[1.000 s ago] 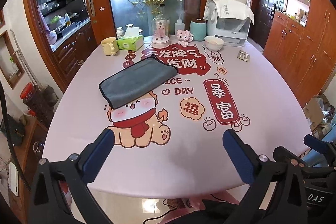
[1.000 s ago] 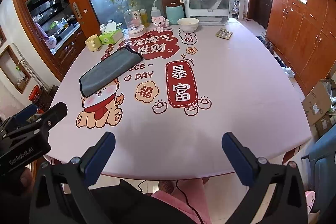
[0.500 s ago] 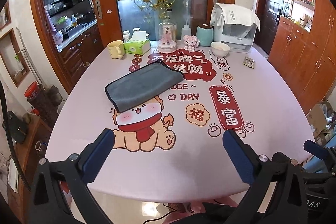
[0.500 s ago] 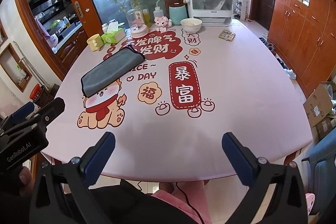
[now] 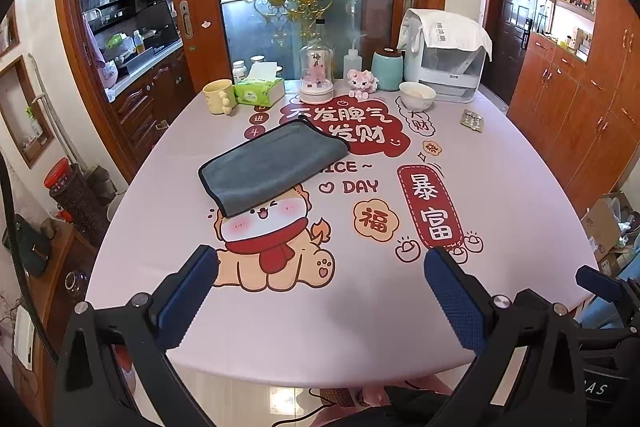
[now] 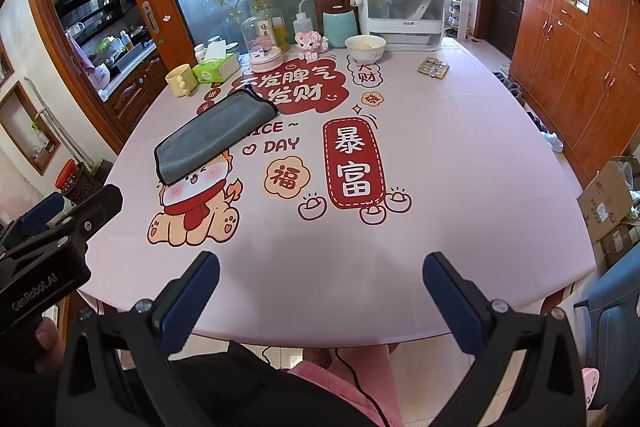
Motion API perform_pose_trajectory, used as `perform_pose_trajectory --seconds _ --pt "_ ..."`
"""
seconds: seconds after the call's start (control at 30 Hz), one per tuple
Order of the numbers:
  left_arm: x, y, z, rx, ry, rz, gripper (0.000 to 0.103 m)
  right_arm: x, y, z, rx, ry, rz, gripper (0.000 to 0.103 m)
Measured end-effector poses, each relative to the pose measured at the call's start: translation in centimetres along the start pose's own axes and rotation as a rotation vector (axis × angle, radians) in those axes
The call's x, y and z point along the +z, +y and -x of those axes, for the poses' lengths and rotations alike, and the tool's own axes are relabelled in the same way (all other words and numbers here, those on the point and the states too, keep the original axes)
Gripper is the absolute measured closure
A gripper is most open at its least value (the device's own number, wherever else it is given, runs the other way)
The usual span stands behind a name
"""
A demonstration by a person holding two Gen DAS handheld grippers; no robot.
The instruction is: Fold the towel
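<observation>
A grey towel [image 5: 272, 165] with dark edging lies folded flat on the pink printed tablecloth [image 5: 500, 187], left of centre; it also shows in the right wrist view [image 6: 212, 139]. My left gripper [image 5: 320, 277] is open and empty, held above the near table edge, well short of the towel. My right gripper [image 6: 320, 281] is open and empty, over the near edge too. The left gripper's body [image 6: 52, 247] shows at the left of the right wrist view.
Along the far edge stand a yellow mug [image 5: 218, 97], a green tissue box [image 5: 258, 91], a glass dome [image 5: 316, 75], a squeeze bottle [image 5: 354, 67], a teal jar [image 5: 386, 69], a white bowl [image 5: 416, 95], a white appliance [image 5: 446, 59] and a blister pack [image 5: 472, 121].
Both grippers have risen and drawn back slightly, so the table looks lower and farther. The towel has not moved. Both grippers stay open.
</observation>
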State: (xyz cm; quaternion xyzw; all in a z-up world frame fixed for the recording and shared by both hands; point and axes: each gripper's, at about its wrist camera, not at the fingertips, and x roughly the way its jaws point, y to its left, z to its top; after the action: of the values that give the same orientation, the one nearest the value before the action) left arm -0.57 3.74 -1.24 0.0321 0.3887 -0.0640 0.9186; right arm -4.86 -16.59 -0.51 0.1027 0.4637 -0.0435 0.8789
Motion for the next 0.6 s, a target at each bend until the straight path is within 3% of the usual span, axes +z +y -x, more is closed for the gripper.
perform_pose_trajectory --seconds 0.6 --pt "0.03 0.52 -0.10 -0.002 0.002 0.000 0.001 0.05 0.86 -0.27 -0.001 0.007 0.005 0.001"
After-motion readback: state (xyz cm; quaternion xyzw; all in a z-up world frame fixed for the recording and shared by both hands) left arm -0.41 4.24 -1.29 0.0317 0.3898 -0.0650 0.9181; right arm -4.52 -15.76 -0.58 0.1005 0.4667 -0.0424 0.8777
